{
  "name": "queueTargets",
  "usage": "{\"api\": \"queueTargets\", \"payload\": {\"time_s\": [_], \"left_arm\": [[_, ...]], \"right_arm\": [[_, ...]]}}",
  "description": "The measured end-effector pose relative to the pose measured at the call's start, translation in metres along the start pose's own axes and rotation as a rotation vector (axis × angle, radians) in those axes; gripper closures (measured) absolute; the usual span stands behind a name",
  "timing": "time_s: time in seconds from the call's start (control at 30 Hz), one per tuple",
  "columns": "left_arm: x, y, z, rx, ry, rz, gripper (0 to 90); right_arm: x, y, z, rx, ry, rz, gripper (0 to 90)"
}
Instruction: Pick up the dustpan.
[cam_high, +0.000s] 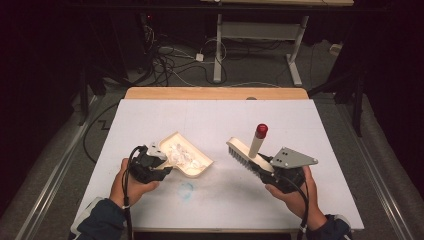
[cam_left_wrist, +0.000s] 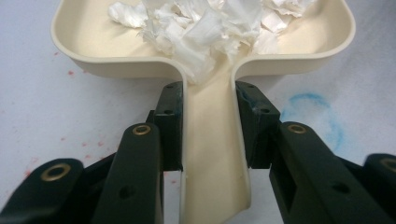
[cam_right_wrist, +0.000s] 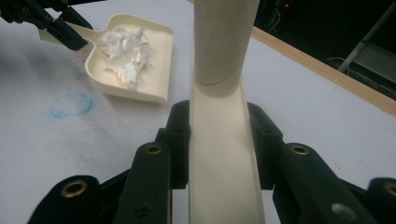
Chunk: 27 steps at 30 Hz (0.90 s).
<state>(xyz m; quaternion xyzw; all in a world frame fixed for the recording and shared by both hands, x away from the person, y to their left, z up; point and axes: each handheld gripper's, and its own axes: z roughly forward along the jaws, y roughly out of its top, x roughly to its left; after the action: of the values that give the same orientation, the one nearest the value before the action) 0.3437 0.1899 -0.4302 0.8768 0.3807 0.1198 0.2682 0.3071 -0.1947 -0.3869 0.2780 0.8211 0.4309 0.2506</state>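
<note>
The sweeping looks finished: the white paper scraps (cam_high: 181, 152) lie heaped inside the cream dustpan (cam_high: 192, 167), which rests on the white counter (cam_high: 215, 125) just left of the frame's centre in the high view, and no loose scraps show on the surface around it. The step in hand seems to be carrying brush and pan off, or emptying the pan. The next move would call for keeping the pan level so the light scraps do not slide out over its open front edge, and for holding the brush clear of it. The left tongs (cam_left_wrist: 208, 116) are closed on the dustpan's handle (cam_left_wrist: 212, 154), the black pads pressing its two sides just behind the tray. The right tongs (cam_right_wrist: 218, 135) grip the cream handle of the brush (cam_high: 246, 155), which sits lifted right of centre in the high view, bristles pointing to the lower left and its red-capped post (cam_high: 260, 131) standing up. A faint blue ring (cam_high: 186, 190) marks the counter between the hands.
</note>
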Motion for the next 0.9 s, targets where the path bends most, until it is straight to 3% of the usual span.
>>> {"api": "queueTargets", "payload": {"time_s": [0.1, 0.9], "left_arm": [[0.006, -0.003, -0.001, -0.003, 0.006, -0.015, 63.8], [0.015, -0.016, -0.007, -0.011, 0.037, -0.062, 63.8]], "right_arm": [[-0.004, -0.003, -0.005, 0.006, 0.003, -0.001, 67.7], [-0.016, -0.019, -0.028, 0.084, 0.042, -0.002, 67.7]]}}
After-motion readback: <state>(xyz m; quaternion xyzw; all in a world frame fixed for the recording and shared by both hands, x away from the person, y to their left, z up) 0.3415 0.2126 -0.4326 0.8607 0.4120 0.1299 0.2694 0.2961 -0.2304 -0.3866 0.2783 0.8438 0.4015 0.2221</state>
